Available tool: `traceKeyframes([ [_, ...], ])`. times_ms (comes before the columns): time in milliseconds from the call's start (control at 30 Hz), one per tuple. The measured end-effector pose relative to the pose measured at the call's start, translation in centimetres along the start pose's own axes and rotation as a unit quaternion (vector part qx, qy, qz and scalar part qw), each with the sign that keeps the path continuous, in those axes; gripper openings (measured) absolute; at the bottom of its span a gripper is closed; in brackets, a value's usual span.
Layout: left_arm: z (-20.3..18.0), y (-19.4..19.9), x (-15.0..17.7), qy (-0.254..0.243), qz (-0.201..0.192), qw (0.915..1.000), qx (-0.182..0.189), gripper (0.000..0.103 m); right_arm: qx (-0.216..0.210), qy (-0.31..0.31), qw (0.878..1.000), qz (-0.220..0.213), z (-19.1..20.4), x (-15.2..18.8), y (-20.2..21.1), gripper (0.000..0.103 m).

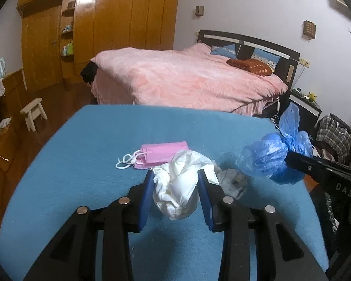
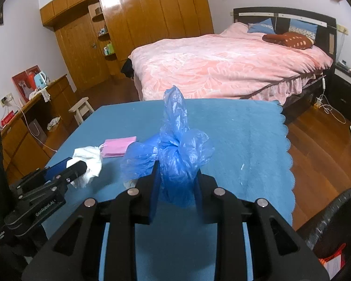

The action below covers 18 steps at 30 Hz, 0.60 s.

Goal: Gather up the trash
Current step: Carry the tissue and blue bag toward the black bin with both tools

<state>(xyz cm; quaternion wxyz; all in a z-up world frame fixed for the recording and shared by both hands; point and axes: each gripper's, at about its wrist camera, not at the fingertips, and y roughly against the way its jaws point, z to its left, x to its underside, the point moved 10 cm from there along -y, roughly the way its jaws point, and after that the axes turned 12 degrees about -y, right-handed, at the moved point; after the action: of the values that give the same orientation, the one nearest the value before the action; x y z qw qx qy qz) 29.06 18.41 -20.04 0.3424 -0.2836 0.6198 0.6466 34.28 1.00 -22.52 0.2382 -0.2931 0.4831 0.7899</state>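
- The left gripper (image 1: 175,187) is closed partway on a white wad (image 1: 182,185) of thin plastic or tissue; both blue pads press into its sides, so it is held, with the jaws kept apart only by the wad's bulk.
- The right gripper (image 2: 175,182) is closed tighter on a knotted blue bag (image 2: 175,159), pinched just below the knot, with the bag's tail standing up above the jaws.
- Landmark: the pink mask (image 1: 162,154) lying flat on the blue cloth (image 1: 82,164). The white wad is just in front of the mask, toward the camera; the blue bag is to the mask's right, clear of it.
- Handling, as a judgement: both pieces look very light and soft — they crush rather than resist, and thin film can slide out of smooth pads. The knot is the firmest part of the blue bag, so gripping at or under it is the safest hold. The wad has no firm part; a deep bite through its middle suits it best.
- The mask looks light and limp too — its white ear loops (image 1: 125,161) or a folded edge seem the easiest place to catch.
- A greyish scrap (image 1: 234,180) lies right of the mask, behind the wad; what it is cannot be told.
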Motion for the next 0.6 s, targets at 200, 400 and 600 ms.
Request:
traceKeyframes([
  [200, -1.3, 2.0, -0.4, -0.002, -0.010, 0.9999, 0.005, 0.037, 0.000, -0.010, 1.000, -0.011, -0.7, 0.1, 2.5, 0.025],
  [400, -3.4, 3.9, -0.4, -0.011, -0.009, 0.9998, 0.016, 0.037, 0.001, -0.013, 1.000, -0.021, -1.2, 0.4, 5.1, 0.025],
  [600, -5.5, 6.0, -0.8, -0.013, -0.013, 0.9995, 0.024, 0.037, 0.009, -0.023, 0.999, -0.030, -2.6, 1.0, 8.4, 0.025],
])
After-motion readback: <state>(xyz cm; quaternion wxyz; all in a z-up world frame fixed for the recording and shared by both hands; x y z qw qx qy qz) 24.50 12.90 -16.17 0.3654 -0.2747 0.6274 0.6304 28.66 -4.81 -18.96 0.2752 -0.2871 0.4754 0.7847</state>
